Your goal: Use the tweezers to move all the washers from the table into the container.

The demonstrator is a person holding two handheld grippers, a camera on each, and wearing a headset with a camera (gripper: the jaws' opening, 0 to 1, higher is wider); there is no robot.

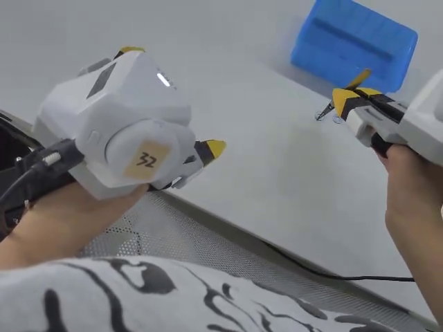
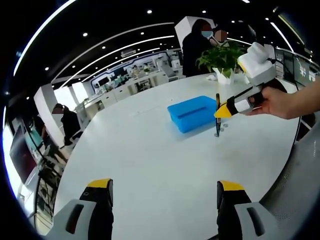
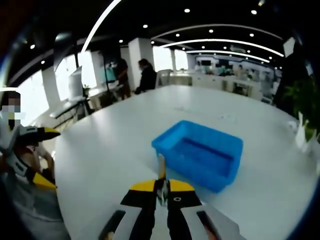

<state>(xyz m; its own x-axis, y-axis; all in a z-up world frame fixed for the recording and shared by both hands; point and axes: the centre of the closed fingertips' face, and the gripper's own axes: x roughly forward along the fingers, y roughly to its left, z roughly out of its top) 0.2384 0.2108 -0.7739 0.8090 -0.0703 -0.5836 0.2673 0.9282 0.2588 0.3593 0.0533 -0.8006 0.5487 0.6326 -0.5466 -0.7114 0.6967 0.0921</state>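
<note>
Black-and-white patterned sleeve [image 1: 173, 297]: lowest in the head view, nearest the lens.
Left hand [image 1: 62, 221]: bare, wrapped around the left gripper's white body above a grey perforated metal panel [image 1: 180, 228].
Left gripper [image 2: 165, 187]: white housing, yellow-tipped jaws spread wide with nothing between them, held over the near edge of the worktop.
Broad white worktop [image 1: 277, 173]: smooth, carries the task items.
Thin black cable [image 1: 332, 277]: runs along the worktop's near edge.
Right gripper [image 1: 349, 104]: white, black-and-yellow jaws pressed together on the tweezers, held in the right hand [image 1: 408, 187].
Slim dark tweezers [image 2: 217, 117]: pinched near their upper end, roughly upright in the left gripper view, tips down at the worktop.
Small round washers [image 2: 223, 126]: barely discernible, on the worktop just beside the tweezer tips, near the container and outside it.
Blue rectangular plastic container [image 3: 197, 155]: open-topped, on the worktop beyond the right gripper; contents cannot be made out.
</note>
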